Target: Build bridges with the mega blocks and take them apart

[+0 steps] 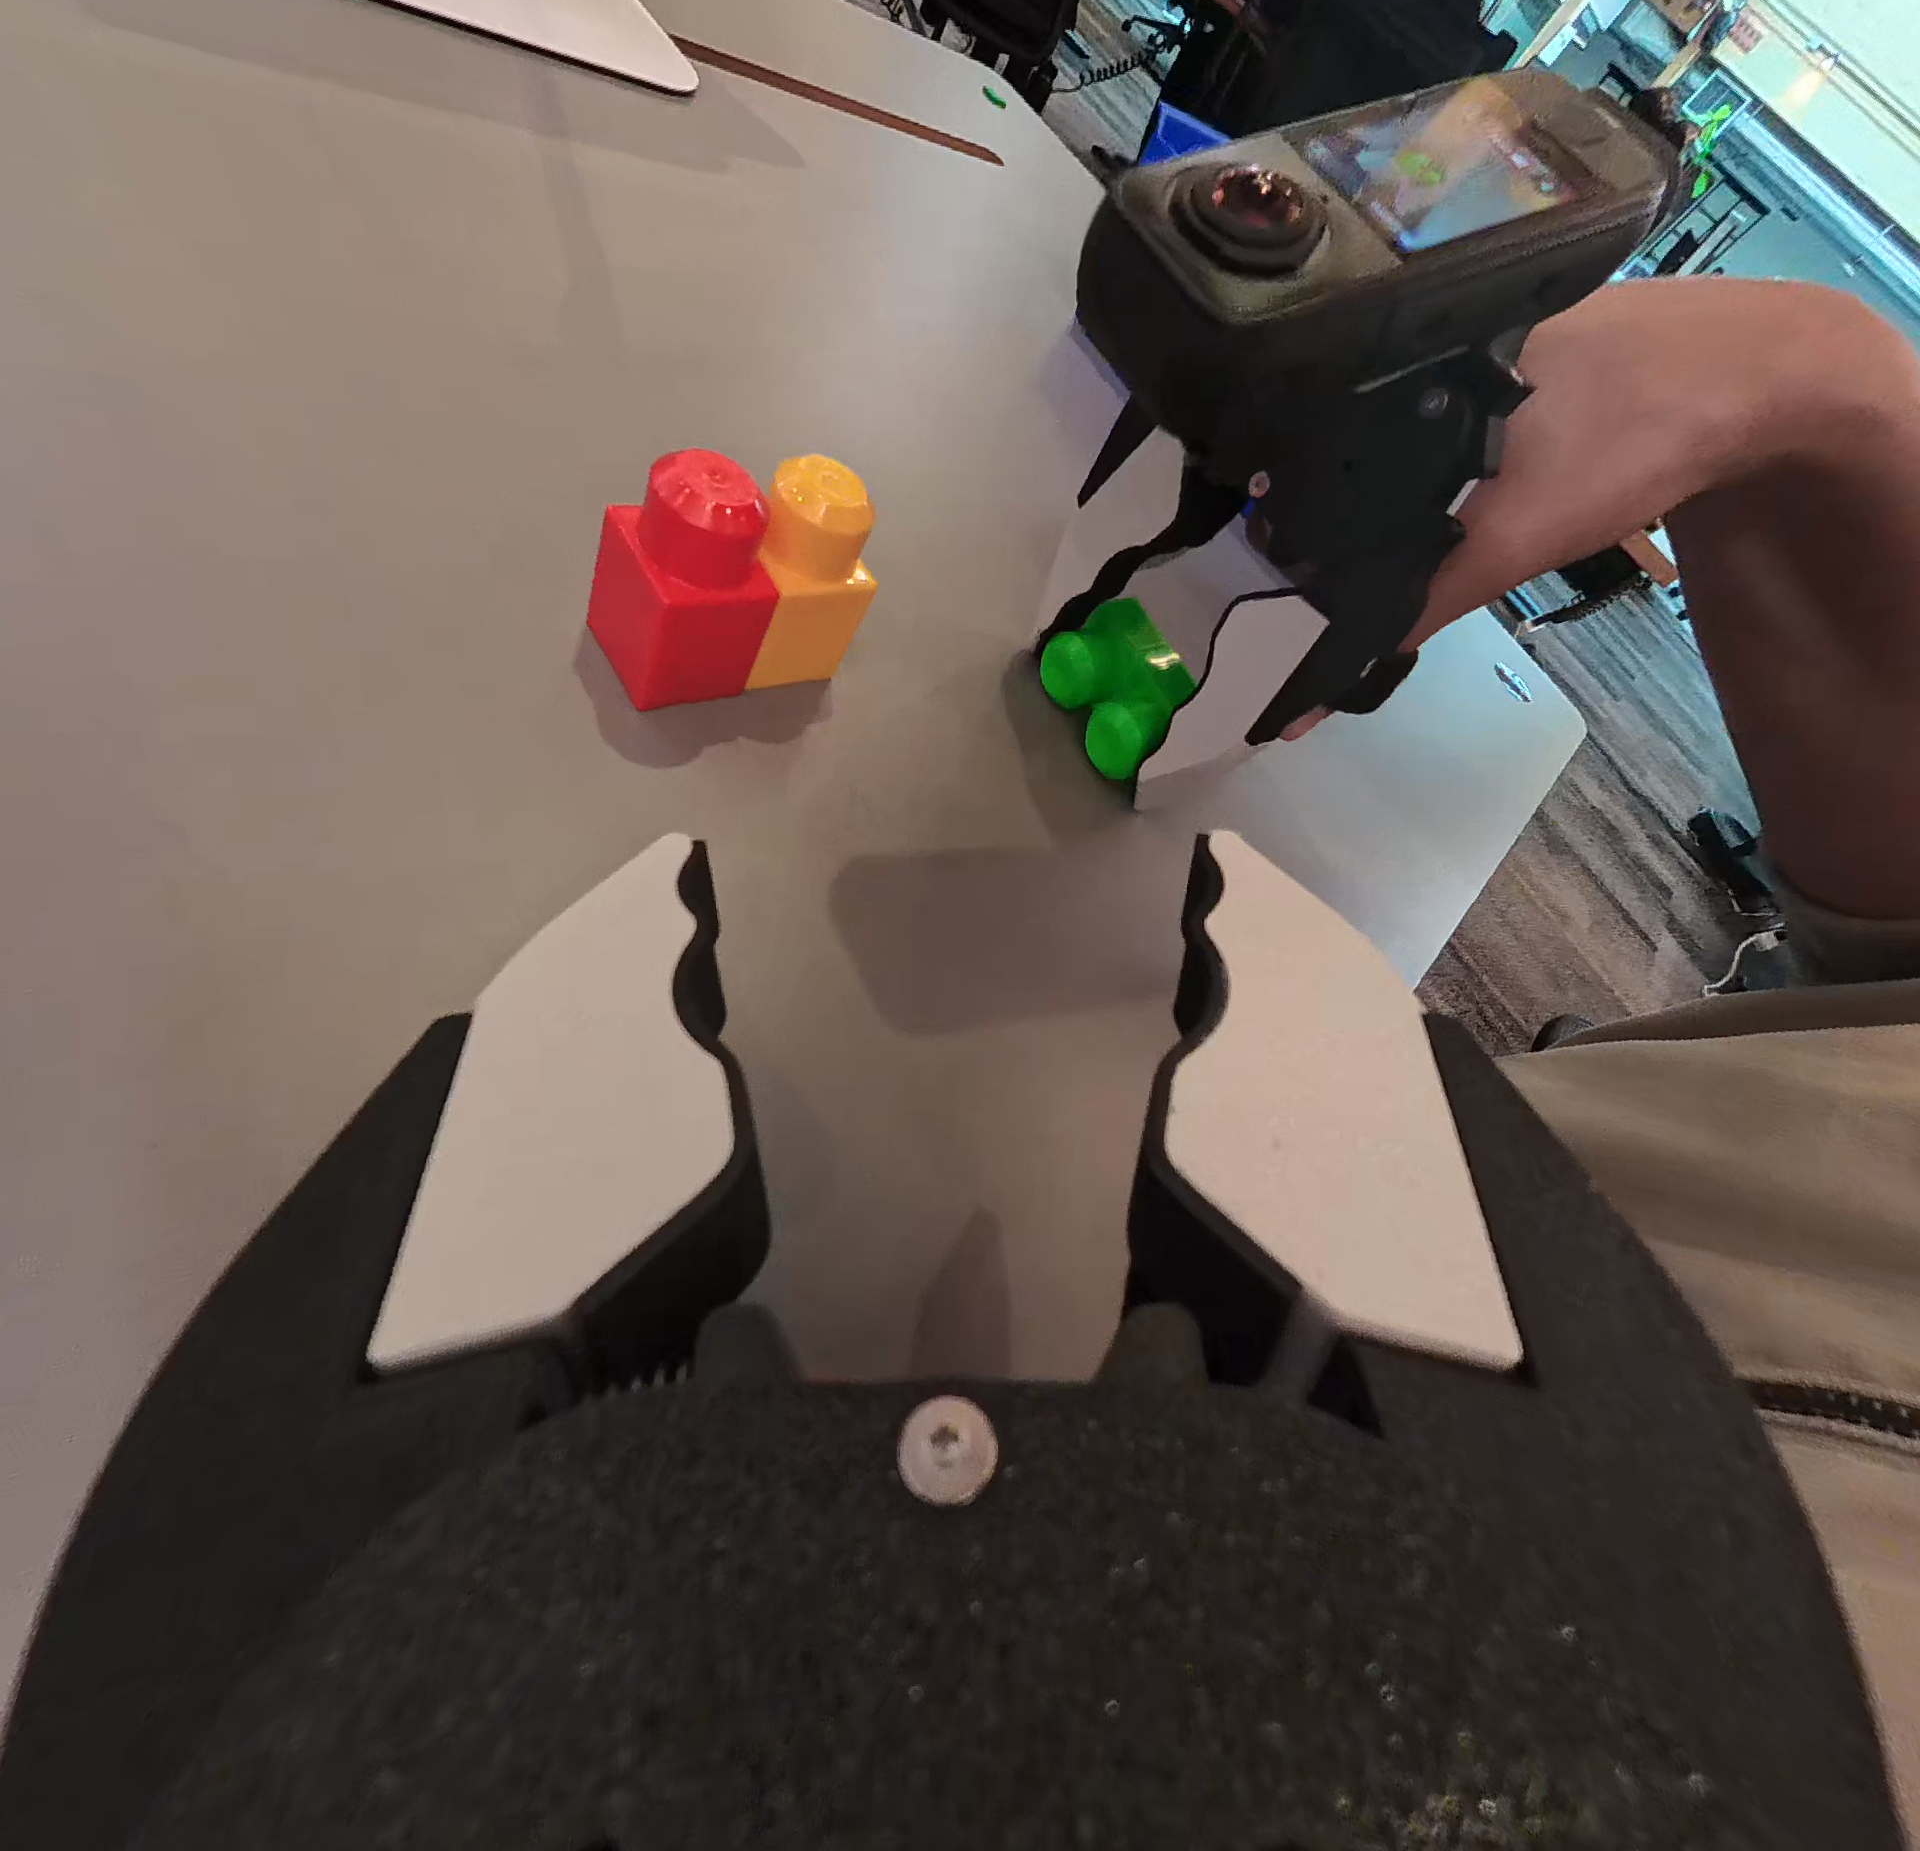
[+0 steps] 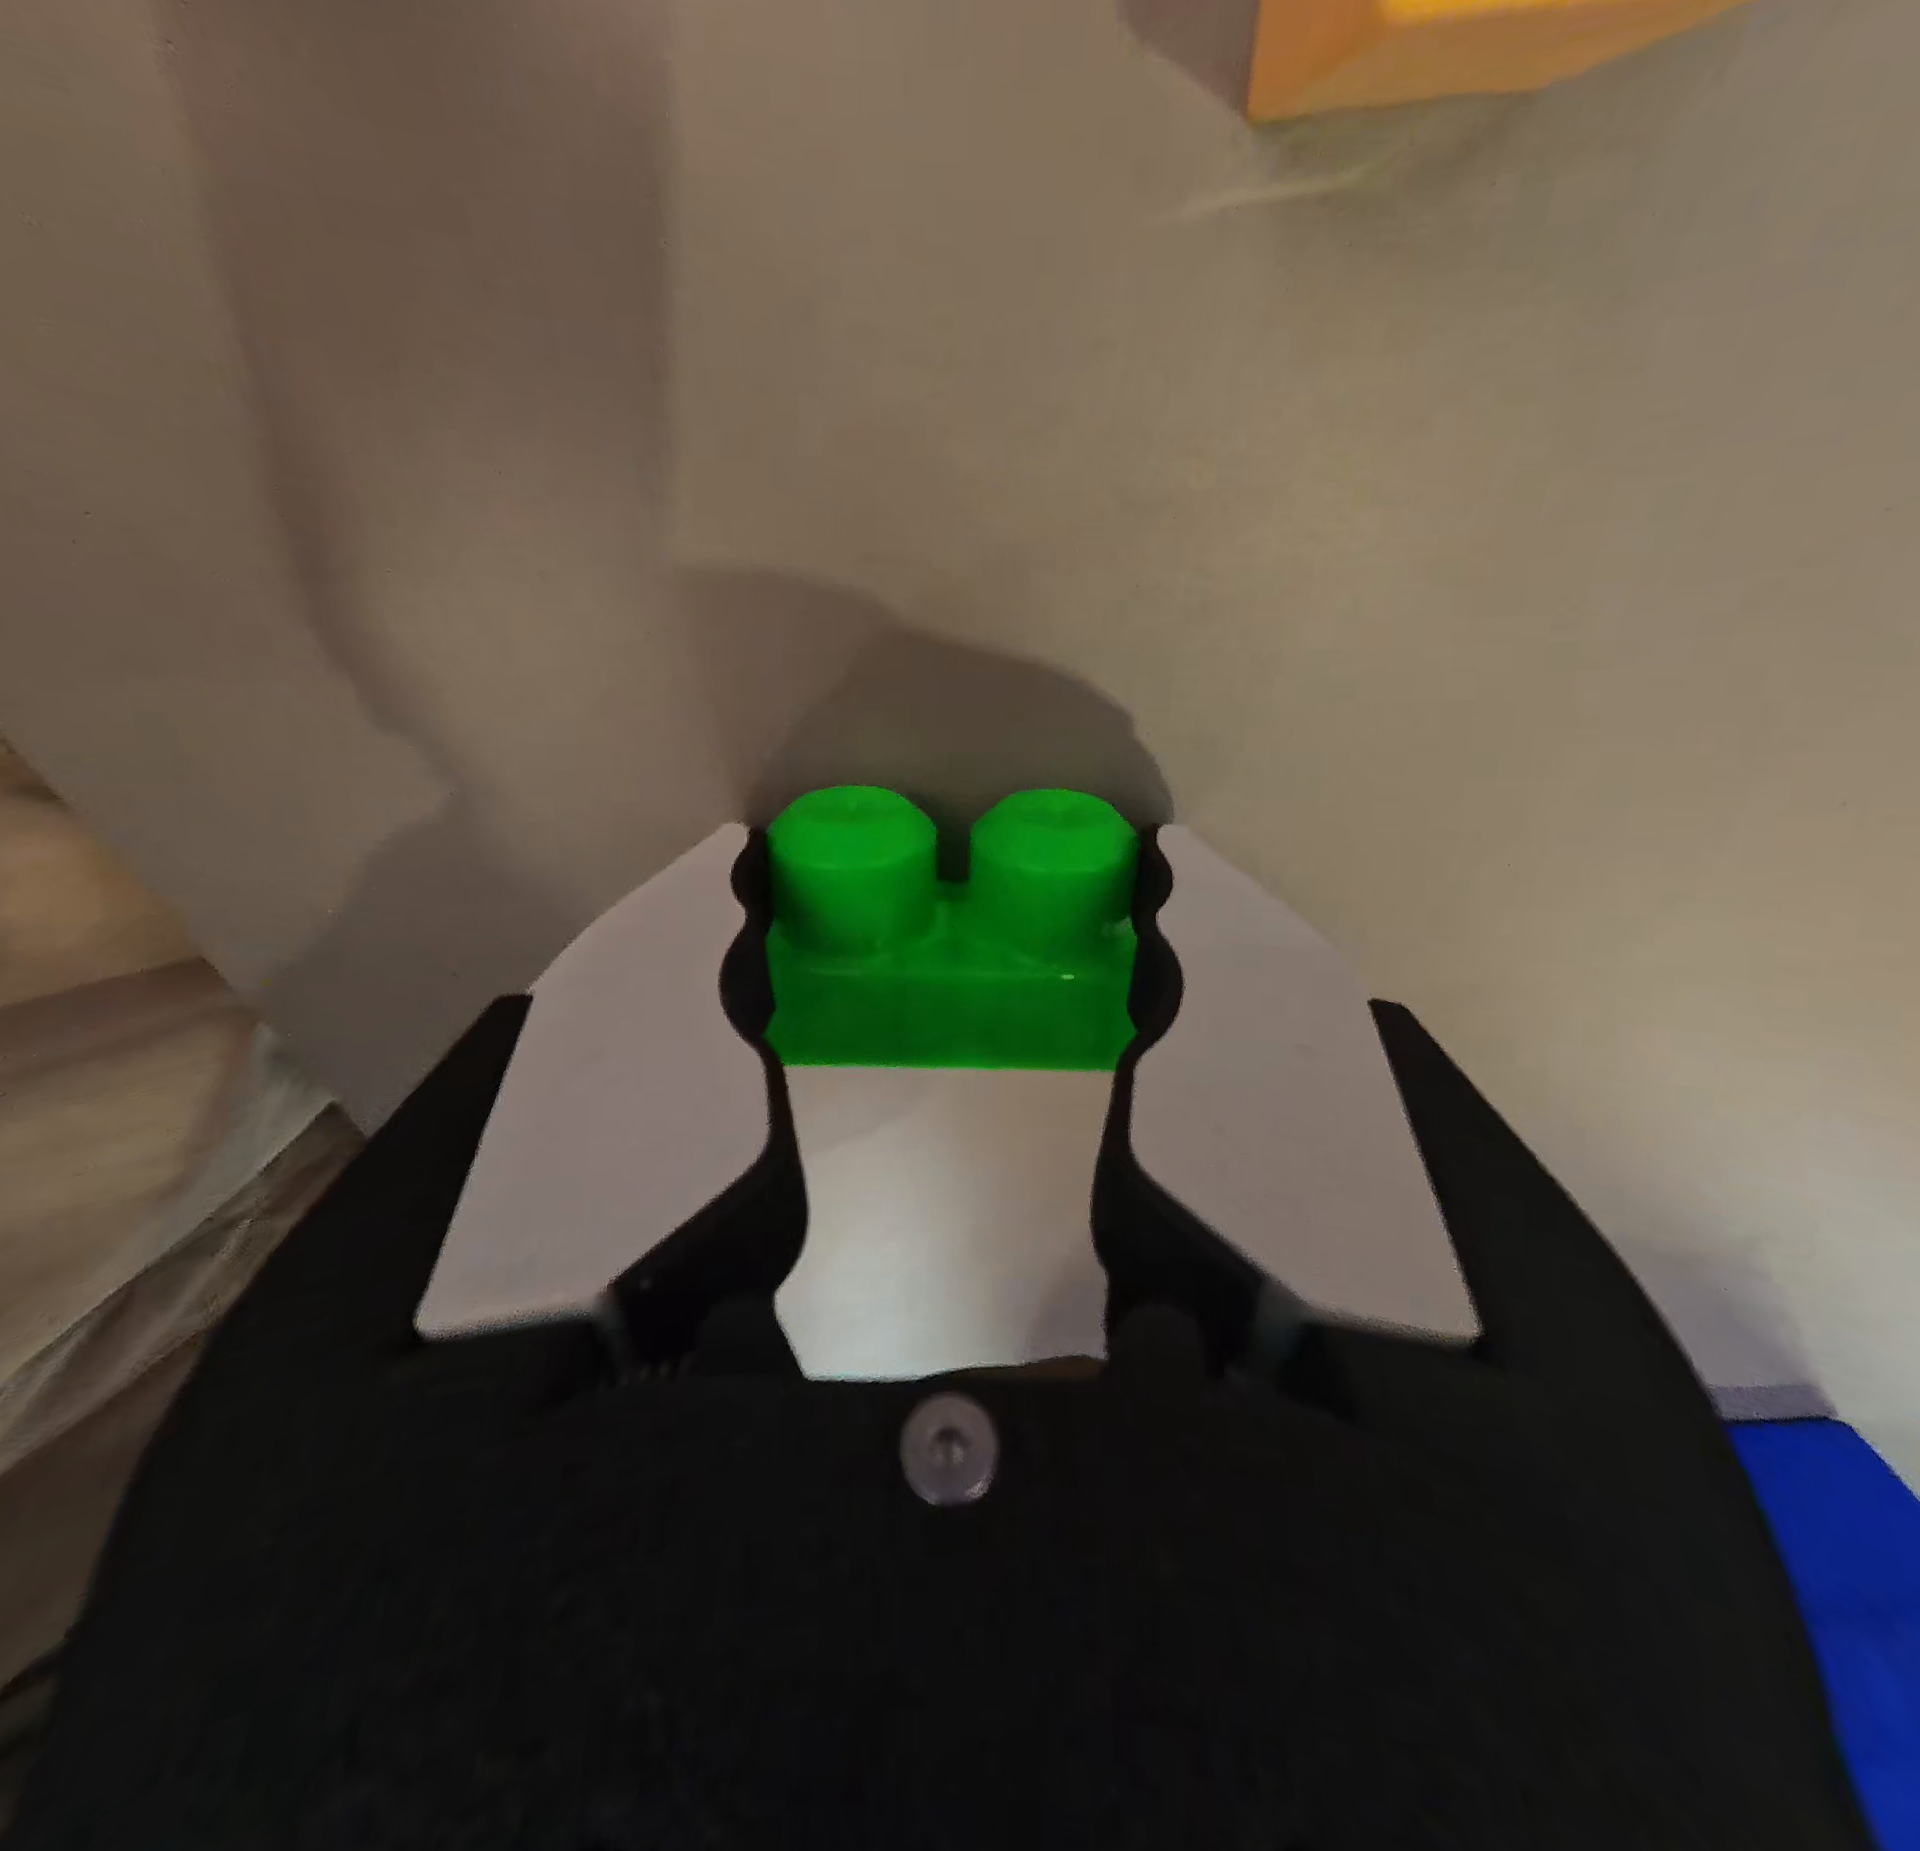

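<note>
- In the left wrist view we count three blocks on the grey table (image 1: pixel 312 451): one red block (image 1: pixel 681 596), one yellow block (image 1: pixel 821 575) and one green block (image 1: pixel 1117 684).
- The red block and the yellow block stand upright and touch side by side, each with a single stud on top; the yellow one is on the side nearer the green block.
- The green block has two studs and lies apart from the red-and-yellow pair, toward the table's edge, its studs pointing sideways.
- Our left gripper (image 1: pixel 951 845) has its fingers spread wide with only bare table between them; it touches nothing and sits short of the red block.
- The right gripper (image 1: pixel 1091 689) shows farther off, held by a hand (image 1: pixel 1662 451), with a camera (image 1: pixel 1351 212) on top; its tips reach the green block.
- In the right wrist view we count two blocks: the green block (image 2: pixel 951 954) and a corner of the yellow block (image 2: pixel 1507 14).
- Here our right gripper (image 2: pixel 951 928) is clamped on the green block, one finger pressed against each end, studs pointing away from the camera.
- The yellow block sits well beyond the green block, up and to the right.
- The view is blurred, so we cannot tell whether the green block rests on the table.
</note>
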`<state>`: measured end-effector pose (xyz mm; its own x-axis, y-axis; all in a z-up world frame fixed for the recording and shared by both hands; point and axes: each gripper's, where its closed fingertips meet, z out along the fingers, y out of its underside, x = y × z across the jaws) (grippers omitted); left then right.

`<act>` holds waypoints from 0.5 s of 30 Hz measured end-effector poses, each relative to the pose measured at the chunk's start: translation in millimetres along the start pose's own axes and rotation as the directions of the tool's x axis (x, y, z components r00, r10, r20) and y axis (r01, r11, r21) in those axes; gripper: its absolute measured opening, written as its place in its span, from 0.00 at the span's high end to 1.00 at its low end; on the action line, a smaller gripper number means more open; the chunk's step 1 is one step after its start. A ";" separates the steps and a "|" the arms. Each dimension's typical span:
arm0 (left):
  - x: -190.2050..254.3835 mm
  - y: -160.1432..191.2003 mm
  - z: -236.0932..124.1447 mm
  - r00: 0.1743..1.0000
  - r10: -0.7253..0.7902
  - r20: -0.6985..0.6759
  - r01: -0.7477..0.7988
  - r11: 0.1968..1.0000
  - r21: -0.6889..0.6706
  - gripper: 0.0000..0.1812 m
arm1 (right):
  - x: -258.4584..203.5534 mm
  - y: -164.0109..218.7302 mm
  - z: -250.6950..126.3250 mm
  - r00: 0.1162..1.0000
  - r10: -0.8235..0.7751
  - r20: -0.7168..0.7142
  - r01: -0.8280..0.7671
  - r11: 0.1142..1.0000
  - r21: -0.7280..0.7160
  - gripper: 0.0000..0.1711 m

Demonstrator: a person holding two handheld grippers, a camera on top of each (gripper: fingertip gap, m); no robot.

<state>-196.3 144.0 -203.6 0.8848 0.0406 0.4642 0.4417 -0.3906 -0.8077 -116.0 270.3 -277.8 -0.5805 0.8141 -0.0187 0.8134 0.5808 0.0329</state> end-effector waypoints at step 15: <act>-8.7 -5.2 -2.2 0.996 0.064 0.064 -0.065 0.998 0.017 0.54 | 46.9 -18.3 -118.0 0.855 0.368 -0.365 0.054 0.638 0.768 0.61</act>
<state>-206.6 143.7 -202.6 0.9188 0.0743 0.3877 0.3858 -0.3767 -0.8422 -162.6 297.4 -161.3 -0.2107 0.9084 0.3611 0.5165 0.4171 -0.7478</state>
